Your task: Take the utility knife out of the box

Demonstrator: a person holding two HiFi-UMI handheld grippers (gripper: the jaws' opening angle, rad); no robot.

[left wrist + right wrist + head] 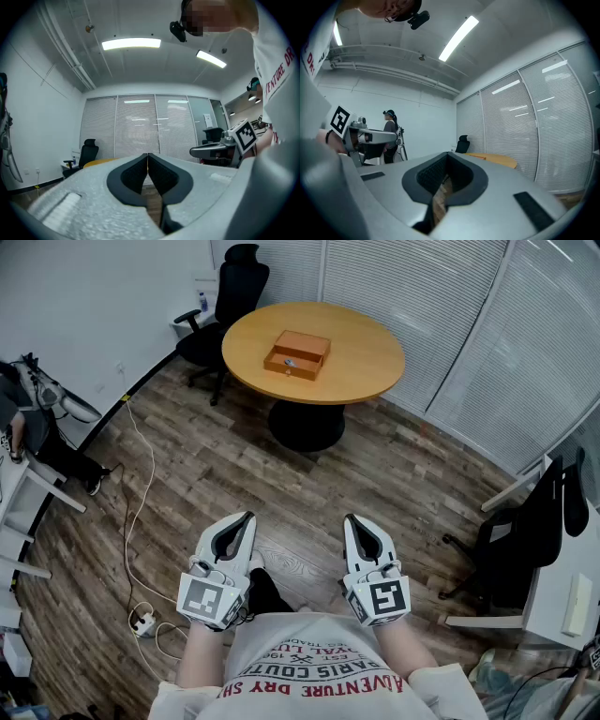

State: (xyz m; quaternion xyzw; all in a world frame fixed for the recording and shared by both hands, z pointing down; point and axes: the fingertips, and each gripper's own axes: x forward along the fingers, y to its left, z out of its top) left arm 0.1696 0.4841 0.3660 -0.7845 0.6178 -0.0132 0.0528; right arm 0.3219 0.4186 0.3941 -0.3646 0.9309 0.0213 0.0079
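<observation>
Well ahead of shut, empty left tool (247,518) and right tool (350,519): flat orange box (297,354) on round wooden table (370,362). Yet to approach, then open.

Far centre: round table (361,367), well ahead of person. On tabletop, left of middle: box (297,354). Behind table, to left, by wall: office chair (232,292). Behind and right of table: window blinds (450,296). Near bottom, side by side and apart, well short of table: left gripper (246,518), right gripper (351,520). Right edge: second chair (520,545) beside desk (553,610). Left, on floor (375,484): cable (131,512) running to power strip (142,622).
</observation>
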